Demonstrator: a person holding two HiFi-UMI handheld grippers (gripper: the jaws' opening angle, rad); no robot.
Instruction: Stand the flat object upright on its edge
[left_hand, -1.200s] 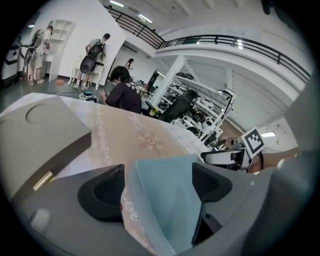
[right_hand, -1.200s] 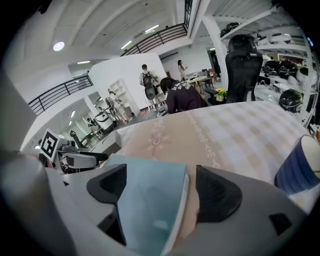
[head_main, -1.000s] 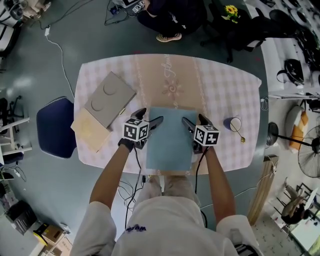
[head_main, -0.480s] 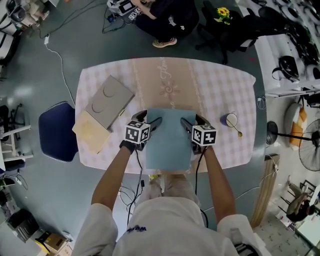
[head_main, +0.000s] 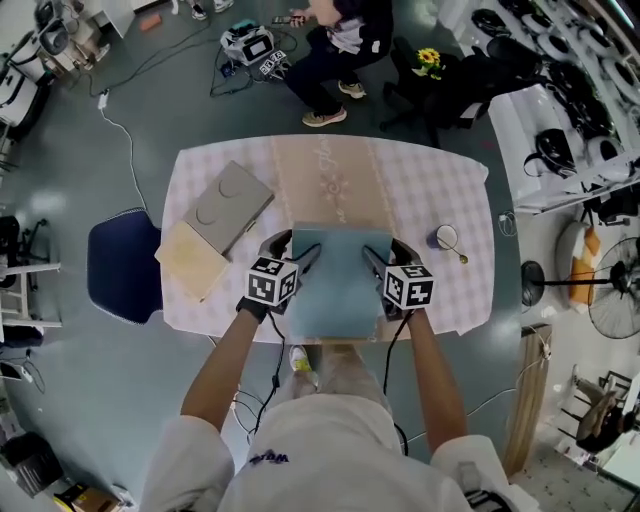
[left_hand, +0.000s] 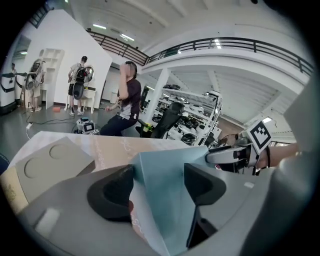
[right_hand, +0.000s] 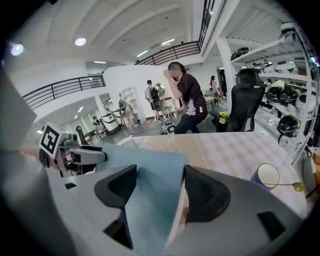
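Note:
A flat light-blue board (head_main: 338, 285) lies near the front edge of the checked table (head_main: 425, 190). My left gripper (head_main: 297, 246) straddles its left edge and my right gripper (head_main: 388, 250) its right edge. In the left gripper view the board (left_hand: 165, 190) runs between the jaws of the left gripper (left_hand: 159, 175), which are closing; one pad (left_hand: 117, 187) sits by its edge. In the right gripper view the board (right_hand: 150, 190) likewise passes between the closing jaws of the right gripper (right_hand: 157, 182). I cannot see a firm pinch on either side.
A grey box (head_main: 222, 207) lies on a tan board (head_main: 192, 258) at the table's left. A blue cup with a spoon (head_main: 443, 238) stands at the right. A dark blue chair (head_main: 118, 270) is left of the table; a person (head_main: 335, 40) sits beyond its far edge.
Both grippers' jaws have narrowed around the board's side edges. The board stays in about the same place on the table; the head camera has shifted.

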